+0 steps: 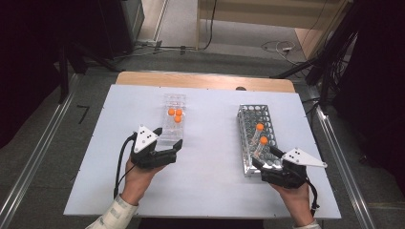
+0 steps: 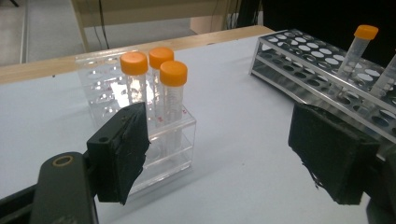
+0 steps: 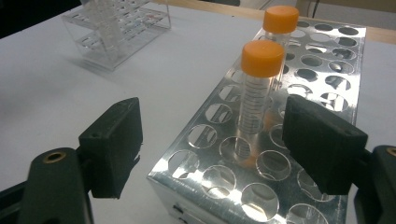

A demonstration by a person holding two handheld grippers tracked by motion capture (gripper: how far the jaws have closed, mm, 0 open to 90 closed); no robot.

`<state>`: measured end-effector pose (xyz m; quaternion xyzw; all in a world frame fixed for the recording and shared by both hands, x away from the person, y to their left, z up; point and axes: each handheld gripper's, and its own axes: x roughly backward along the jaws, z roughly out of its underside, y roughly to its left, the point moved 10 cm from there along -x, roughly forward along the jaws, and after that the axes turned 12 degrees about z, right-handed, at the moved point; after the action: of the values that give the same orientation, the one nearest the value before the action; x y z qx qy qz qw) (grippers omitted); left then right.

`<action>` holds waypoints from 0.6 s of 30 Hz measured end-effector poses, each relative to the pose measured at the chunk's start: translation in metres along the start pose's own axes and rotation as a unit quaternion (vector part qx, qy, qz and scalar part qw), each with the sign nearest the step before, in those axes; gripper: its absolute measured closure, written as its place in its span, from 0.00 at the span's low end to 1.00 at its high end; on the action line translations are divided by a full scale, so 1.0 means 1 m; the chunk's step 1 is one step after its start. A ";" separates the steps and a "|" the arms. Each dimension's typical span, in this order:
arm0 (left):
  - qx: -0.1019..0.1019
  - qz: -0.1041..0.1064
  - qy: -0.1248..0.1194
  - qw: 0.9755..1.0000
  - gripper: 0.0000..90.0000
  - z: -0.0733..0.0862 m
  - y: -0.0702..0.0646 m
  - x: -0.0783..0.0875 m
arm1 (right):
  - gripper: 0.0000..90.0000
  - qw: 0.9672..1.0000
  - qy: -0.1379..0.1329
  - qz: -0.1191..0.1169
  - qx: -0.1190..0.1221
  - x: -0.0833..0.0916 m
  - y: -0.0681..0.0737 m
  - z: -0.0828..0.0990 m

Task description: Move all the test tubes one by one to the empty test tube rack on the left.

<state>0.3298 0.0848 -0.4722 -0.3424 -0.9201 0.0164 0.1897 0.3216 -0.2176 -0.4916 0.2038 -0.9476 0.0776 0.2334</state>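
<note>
A clear acrylic rack [image 1: 173,125] [image 2: 163,154] stands left of centre on the white table top. It holds three upright orange-capped tubes [image 1: 175,114] [image 2: 173,88]. My left gripper [image 1: 162,149] [image 2: 229,154] is open at the rack's near end, and its left jaw overlaps the rack's near corner. A perforated metal rack [image 1: 248,143] [image 3: 201,186] stands at the right with two orange-capped tubes, one nearer [image 1: 263,140] [image 3: 260,88] and one farther [image 1: 260,127] [image 3: 280,21]. My right gripper [image 1: 265,160] [image 3: 217,144] is open at that rack's near end, and the nearer tube stands just beyond its jaws, untouched.
The white board [image 1: 210,176] lies on a wooden table [image 1: 205,80] whose far edge shows. Metal rails [image 1: 334,143] run along both sides on the floor. Cables [image 1: 282,46] and dark stands lie beyond the table. Open board lies between the two racks.
</note>
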 end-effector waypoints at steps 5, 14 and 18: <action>0.007 -0.003 0.004 1.000 0.23 0.006 0.003 0.002 | 0.27 1.000 0.004 0.015 -0.010 -0.012 -0.007 -0.001; 0.013 0.001 0.006 1.000 0.23 0.008 0.004 0.001 | 0.55 0.999 0.012 0.047 -0.015 -0.025 -0.013 0.000; 0.016 0.004 0.006 1.000 0.23 0.008 0.004 0.001 | 0.60 0.998 0.010 0.053 -0.013 -0.026 -0.012 -0.001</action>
<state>0.3281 0.0892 -0.4801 -0.3427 -0.9173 0.0297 0.2004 0.3477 -0.2198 -0.5025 0.1495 -0.9556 0.0795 0.2410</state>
